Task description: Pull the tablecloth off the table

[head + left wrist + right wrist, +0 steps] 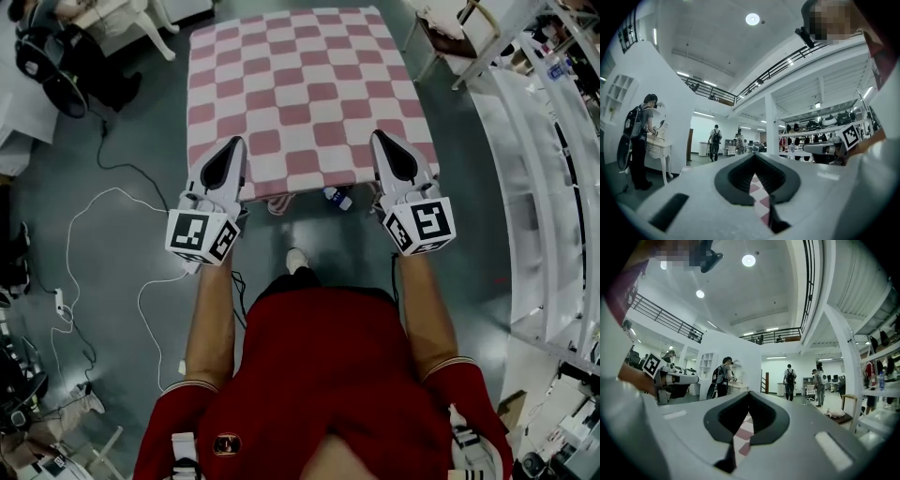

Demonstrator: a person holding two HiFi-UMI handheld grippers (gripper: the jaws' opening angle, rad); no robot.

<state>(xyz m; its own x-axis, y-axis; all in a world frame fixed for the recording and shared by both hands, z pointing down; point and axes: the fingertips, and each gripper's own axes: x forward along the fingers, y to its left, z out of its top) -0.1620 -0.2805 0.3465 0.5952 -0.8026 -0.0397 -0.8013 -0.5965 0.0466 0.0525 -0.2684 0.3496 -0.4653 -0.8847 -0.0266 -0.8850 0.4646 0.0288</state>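
A pink-and-white checked tablecloth (300, 89) covers a square table in the head view. My left gripper (232, 150) lies over the cloth's near left edge, my right gripper (382, 145) over its near right edge. Both point away from me and sit level with each other. In the left gripper view the jaws (754, 159) are shut, with a strip of checked cloth (760, 199) pinched between them. The right gripper view shows the same: shut jaws (749, 397) with checked cloth (742, 436) caught between them.
A water bottle (337, 197) lies on the floor under the table's near edge, just ahead of my shoe (296, 260). Cables (103, 211) trail across the floor at left. A chair (448, 36) and white shelving (548, 150) stand to the right. People (640, 136) stand farther off.
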